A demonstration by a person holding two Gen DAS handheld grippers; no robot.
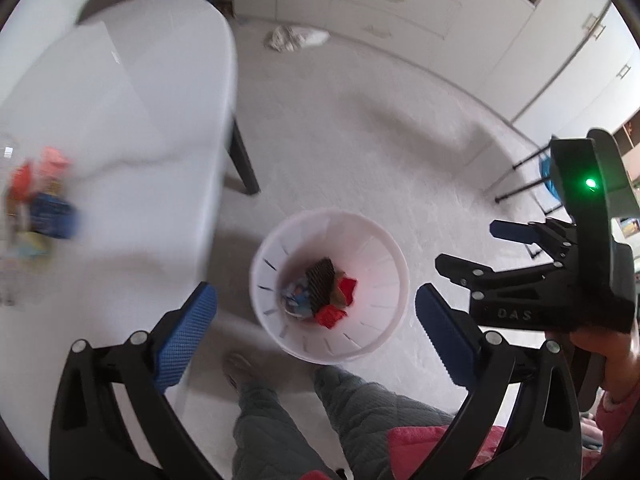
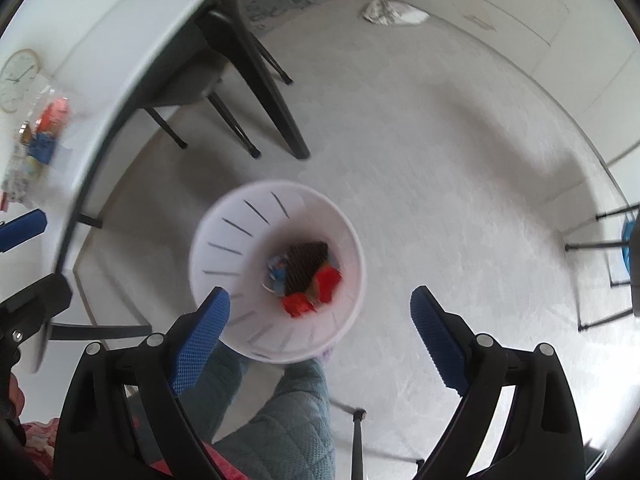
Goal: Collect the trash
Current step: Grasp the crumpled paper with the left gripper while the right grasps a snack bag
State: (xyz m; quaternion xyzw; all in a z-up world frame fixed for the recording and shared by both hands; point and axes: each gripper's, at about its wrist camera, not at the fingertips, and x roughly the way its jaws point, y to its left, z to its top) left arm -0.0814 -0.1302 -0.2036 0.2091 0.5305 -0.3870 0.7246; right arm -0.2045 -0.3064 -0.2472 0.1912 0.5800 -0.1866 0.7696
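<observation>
Both tools gape wide and empty above a white trash bin on the floor.

The left tool (image 1: 316, 328) has its blue pads fully spread with nothing between them, and the right tool (image 2: 320, 328) stands just as wide, also holding nothing. Below them the white bin (image 1: 384, 280) sits on the pale floor (image 1: 360, 140), holding red wrappers (image 1: 344, 288), a dark ridged piece (image 1: 320, 280) and a blue packet (image 1: 298, 300). Left of the bin, the white bench (image 1: 140, 120) carries a blurred heap of more wrappers (image 1: 36, 196). The person's quilted trouser legs (image 1: 360, 408) stand beside the bin.
</observation>
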